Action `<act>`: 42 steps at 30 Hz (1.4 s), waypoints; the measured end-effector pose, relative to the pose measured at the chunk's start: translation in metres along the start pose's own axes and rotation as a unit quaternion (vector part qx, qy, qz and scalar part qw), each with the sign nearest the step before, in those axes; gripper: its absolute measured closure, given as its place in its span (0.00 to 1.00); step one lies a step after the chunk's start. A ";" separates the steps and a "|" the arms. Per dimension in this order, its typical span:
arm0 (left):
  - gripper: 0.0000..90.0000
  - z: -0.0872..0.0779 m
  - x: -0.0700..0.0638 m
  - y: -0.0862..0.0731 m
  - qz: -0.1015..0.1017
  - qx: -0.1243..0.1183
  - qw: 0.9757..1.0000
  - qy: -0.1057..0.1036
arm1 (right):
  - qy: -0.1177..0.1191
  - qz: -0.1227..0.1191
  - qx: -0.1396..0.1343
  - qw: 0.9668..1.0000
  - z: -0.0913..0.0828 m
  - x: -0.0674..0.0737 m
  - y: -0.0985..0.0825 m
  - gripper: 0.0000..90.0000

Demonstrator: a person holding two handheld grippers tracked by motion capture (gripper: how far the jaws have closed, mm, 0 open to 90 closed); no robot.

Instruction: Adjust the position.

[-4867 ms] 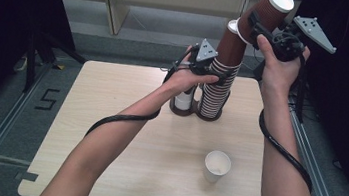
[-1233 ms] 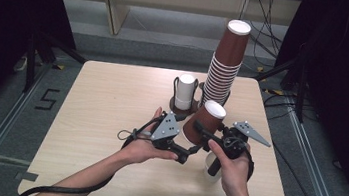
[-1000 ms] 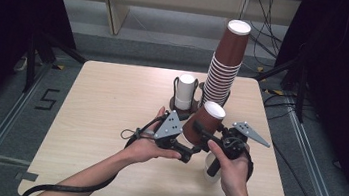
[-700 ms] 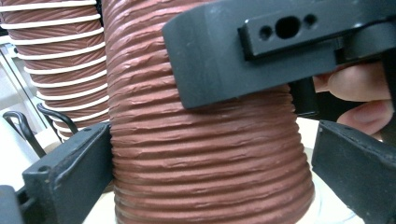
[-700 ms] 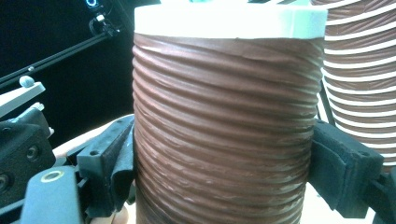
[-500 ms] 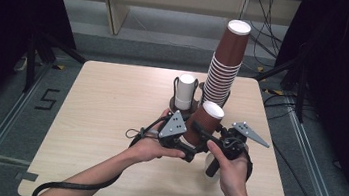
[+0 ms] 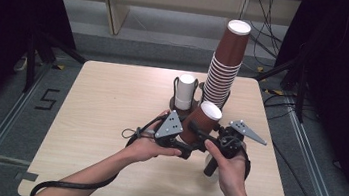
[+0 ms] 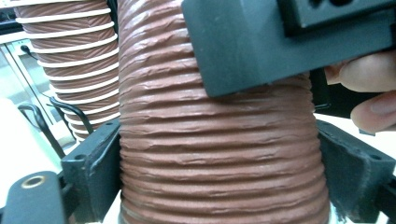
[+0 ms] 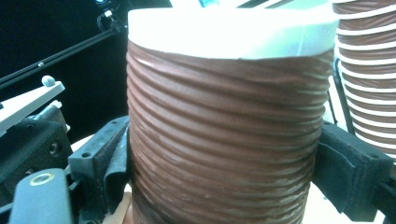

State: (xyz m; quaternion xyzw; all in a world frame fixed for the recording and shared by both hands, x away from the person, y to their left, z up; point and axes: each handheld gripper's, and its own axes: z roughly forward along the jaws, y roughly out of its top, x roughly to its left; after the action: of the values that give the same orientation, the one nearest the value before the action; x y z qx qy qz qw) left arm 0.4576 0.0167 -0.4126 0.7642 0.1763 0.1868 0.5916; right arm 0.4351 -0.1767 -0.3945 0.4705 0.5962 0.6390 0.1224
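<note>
Standing on a grey floor [image 7: 3,122] in a dark room, the pale wooden table [image 7: 102,99] was seen below a brown cup [image 7: 198,123] clamped by the just-closing left gripper [image 7: 184,147] and just-opening right gripper [image 7: 198,130].

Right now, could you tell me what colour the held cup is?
Ribbed brown cup with white rim; right gripper view.

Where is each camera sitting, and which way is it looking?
High view: above the table's near side, looking forward and down; both forearms, left gripper, right gripper.
Left gripper view: on the left gripper, facing the brown cup; its fingers.
Right gripper view: on the right gripper, facing the cup's upper part; its fingers.
All share the cup and the cup stack.
</note>
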 end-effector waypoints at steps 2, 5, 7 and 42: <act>0.15 -0.001 0.000 -0.001 0.000 0.001 1.000 0.001 | 0.004 0.002 0.003 1.000 0.001 0.001 0.000 0.15; 0.15 -0.004 0.001 -0.002 0.005 0.005 1.000 -0.001 | 0.005 -0.005 0.009 1.000 0.003 0.002 0.001 0.13; 0.15 -0.005 0.002 -0.003 0.009 0.009 1.000 0.000 | 0.011 -0.006 0.016 1.000 0.004 0.002 0.000 0.08; 0.16 -0.041 0.017 -0.009 0.064 0.050 0.997 0.015 | 0.058 -0.043 0.073 0.995 0.005 0.009 -0.005 0.00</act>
State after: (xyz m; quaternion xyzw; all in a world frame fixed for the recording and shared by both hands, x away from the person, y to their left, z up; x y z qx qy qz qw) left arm 0.4517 0.0614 -0.4103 0.7999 0.1450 0.2264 0.5366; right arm 0.4325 -0.1660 -0.3954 0.4143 0.6670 0.6141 0.0801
